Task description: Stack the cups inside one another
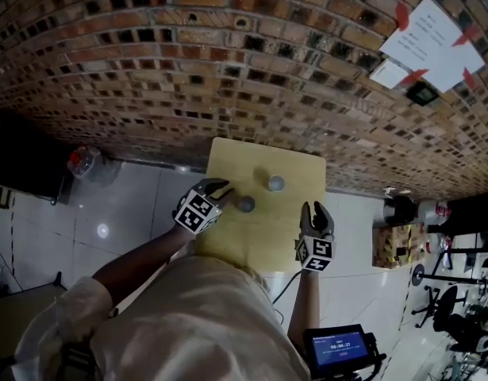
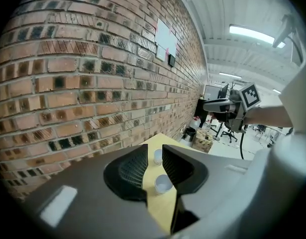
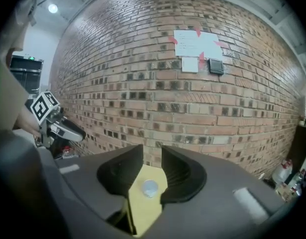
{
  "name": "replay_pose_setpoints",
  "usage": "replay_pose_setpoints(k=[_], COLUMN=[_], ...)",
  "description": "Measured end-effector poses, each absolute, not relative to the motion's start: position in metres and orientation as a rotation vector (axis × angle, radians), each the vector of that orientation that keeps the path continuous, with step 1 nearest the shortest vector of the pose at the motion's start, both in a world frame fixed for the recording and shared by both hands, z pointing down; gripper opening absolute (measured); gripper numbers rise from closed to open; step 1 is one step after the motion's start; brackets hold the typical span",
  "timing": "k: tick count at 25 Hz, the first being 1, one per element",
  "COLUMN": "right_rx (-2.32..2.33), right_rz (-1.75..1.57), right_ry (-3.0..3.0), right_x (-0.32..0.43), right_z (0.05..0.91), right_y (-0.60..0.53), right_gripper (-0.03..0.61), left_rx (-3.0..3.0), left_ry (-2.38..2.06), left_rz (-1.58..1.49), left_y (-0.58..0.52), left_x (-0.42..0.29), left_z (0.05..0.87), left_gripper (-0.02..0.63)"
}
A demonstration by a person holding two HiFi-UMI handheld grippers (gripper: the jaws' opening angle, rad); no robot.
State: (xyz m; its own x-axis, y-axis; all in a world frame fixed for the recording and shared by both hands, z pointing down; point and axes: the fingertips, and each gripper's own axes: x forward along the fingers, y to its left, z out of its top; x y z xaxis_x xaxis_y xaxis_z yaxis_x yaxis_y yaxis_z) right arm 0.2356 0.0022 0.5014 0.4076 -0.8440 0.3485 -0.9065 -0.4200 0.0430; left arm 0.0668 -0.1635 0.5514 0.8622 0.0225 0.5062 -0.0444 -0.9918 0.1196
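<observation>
at the back, a wide brick wall (image 1: 188,62), filling most of the head view. below it, pale glossy floor tiles (image 1: 124,221). at the bottom edge, a person in a light top (image 1: 196,324), both forearms stretched forward. against the bricks, a small yellow table (image 1: 267,232).

over the table's left edge, the left gripper (image 1: 224,190), marker cube facing up. in the left gripper view, the left gripper (image 2: 153,169) released: jaws parted by a narrow gap, pads pressing on nothing. at the table's near right corner, the right gripper (image 1: 317,211). in the right gripper view, the right gripper (image 3: 152,171) released too: jaws apart, clamping nothing, only tabletop and wall beyond the gap.

high on the wall at right, white papers (image 1: 430,46) fixed with red tape, with a small black box (image 1: 422,94) just below. beside the person's right arm, a small lit screen (image 1: 339,346).

smallest of all, two pale cups, standing apart on the table, not nested. far cup (image 1: 275,183) toward the wall, well apart from the right gripper. near cup (image 1: 245,204) just beside the left gripper's tips. through the left gripper's gap, near cup (image 2: 163,183) low, far cup (image 2: 157,156) above it. through the right gripper's gap, a single cup (image 3: 150,188) on the tabletop, unclear which of the two.
</observation>
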Motion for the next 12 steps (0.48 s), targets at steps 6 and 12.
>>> replay_pose_setpoints(k=[6,12], right_rx=[2.443,2.428], right_rz=[0.391,0.399], right_ry=[-1.545,-1.527], right_x=[0.226,0.227], right_z=[0.5,0.502], right_y=[-0.008,-0.005], right_gripper=[0.121,0.12], left_rx=[2.891,2.87], left_ry=[-0.051,-0.125], left_rz=[0.843,0.804], left_y=[-0.175,-0.187], left_x=[0.059,0.066], left_z=[0.563,0.559], left_gripper=[0.091,0.054])
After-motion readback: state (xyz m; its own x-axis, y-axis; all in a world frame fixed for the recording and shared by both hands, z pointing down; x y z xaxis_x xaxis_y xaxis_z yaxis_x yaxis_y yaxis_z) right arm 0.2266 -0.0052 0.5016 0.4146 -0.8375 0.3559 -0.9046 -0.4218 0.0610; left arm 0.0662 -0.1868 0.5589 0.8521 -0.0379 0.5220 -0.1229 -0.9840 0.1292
